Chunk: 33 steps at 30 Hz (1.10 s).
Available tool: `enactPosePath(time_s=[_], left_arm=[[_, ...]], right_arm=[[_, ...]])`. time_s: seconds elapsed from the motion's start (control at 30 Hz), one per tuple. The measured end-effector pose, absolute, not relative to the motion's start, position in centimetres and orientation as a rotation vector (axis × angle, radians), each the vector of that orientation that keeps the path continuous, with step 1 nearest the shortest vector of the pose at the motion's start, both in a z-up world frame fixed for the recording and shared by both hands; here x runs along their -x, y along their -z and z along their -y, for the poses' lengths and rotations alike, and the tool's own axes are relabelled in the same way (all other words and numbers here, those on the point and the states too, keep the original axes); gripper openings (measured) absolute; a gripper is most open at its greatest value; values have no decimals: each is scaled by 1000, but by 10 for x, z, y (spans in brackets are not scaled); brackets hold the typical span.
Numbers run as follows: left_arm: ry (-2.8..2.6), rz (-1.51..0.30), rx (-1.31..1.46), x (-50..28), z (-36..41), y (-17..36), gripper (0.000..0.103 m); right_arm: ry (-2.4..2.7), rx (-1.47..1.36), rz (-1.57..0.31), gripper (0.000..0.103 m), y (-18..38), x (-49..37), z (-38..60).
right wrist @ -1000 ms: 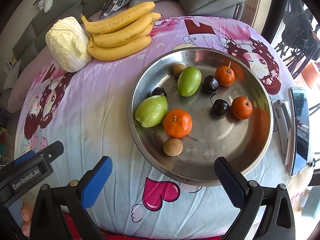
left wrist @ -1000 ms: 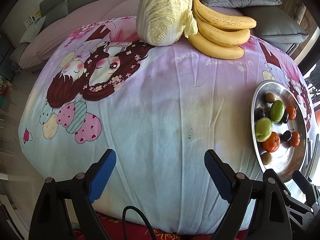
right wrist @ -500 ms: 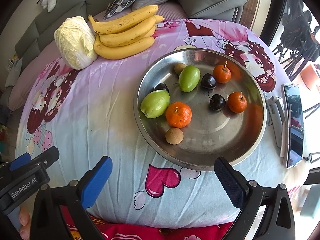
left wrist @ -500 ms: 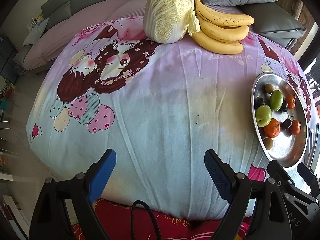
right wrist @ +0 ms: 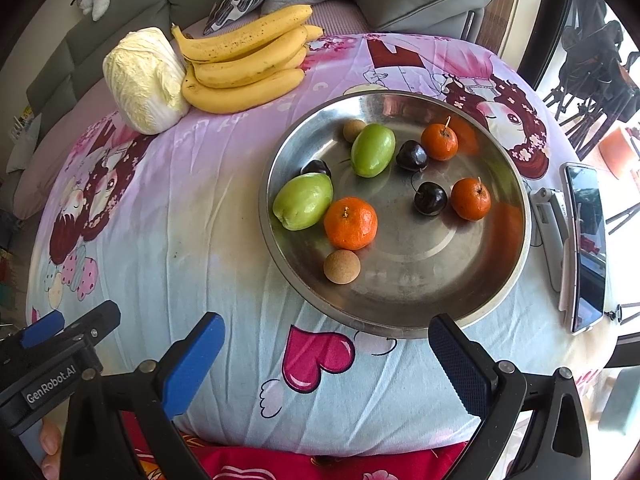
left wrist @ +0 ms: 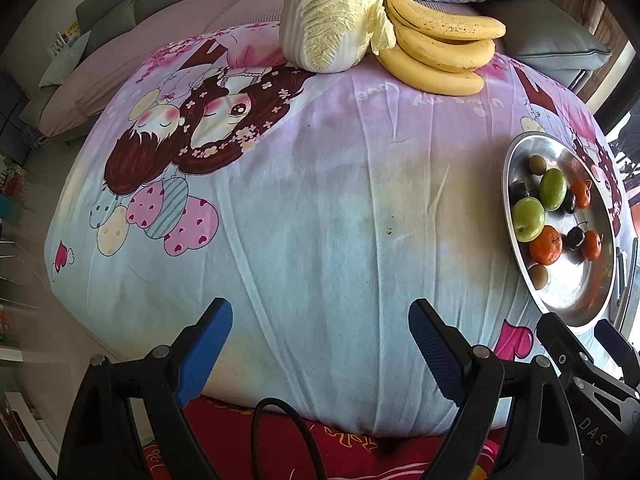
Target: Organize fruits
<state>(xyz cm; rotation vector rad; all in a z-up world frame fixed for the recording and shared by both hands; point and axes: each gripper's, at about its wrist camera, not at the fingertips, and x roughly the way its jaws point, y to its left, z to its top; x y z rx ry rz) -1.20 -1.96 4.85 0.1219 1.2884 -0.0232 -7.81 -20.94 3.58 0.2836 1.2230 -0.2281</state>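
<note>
While nothing is gripped, the fruit sits gathered in a round steel tray (right wrist: 516, 240) toward the right side of the tabletop (right wrist: 200, 240), which is draped in a cartoon-printed cloth. Inside the tray, two green fruits (right wrist: 303, 201) lie on its left and far part, with a large mandarin (right wrist: 350, 223) just beside the nearer green one. Two smaller mandarins (right wrist: 471, 199) with stems sit toward the tray's right half, and dark cherries (right wrist: 430, 198) lie between them and the green fruits; a third dark one is half hidden behind the nearer green fruit. One small tan round fruit (right wrist: 341, 266) rests near the tray's front-left wall, another at its far rim.

At the tabletop's far edge a bunch of bananas (right wrist: 244, 64) lies touching a pale cabbage (right wrist: 144, 80) to its left. A phone (right wrist: 586, 244) lies along the right edge, just past the tray.

Over the front edge, the right gripper (right wrist: 326, 364) hangs with its blue-padded jaws wide apart and empty, the tray's near rim just beyond them. Further left, the left gripper (left wrist: 320, 348) points at bare cloth, jaws likewise spread with nothing between them.
</note>
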Motion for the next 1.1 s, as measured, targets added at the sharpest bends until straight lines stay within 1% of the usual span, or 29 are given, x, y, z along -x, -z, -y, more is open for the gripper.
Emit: enactPosePath(time_s=[0.77, 1.1], left_arm=[[20, -1358, -137, 5, 17, -13, 90], [18, -1374, -138, 2, 18, -6, 90]], right_arm=[[241, -285, -1285, 103, -1, 73, 218], [236, -274, -1285, 103, 0, 71, 217]])
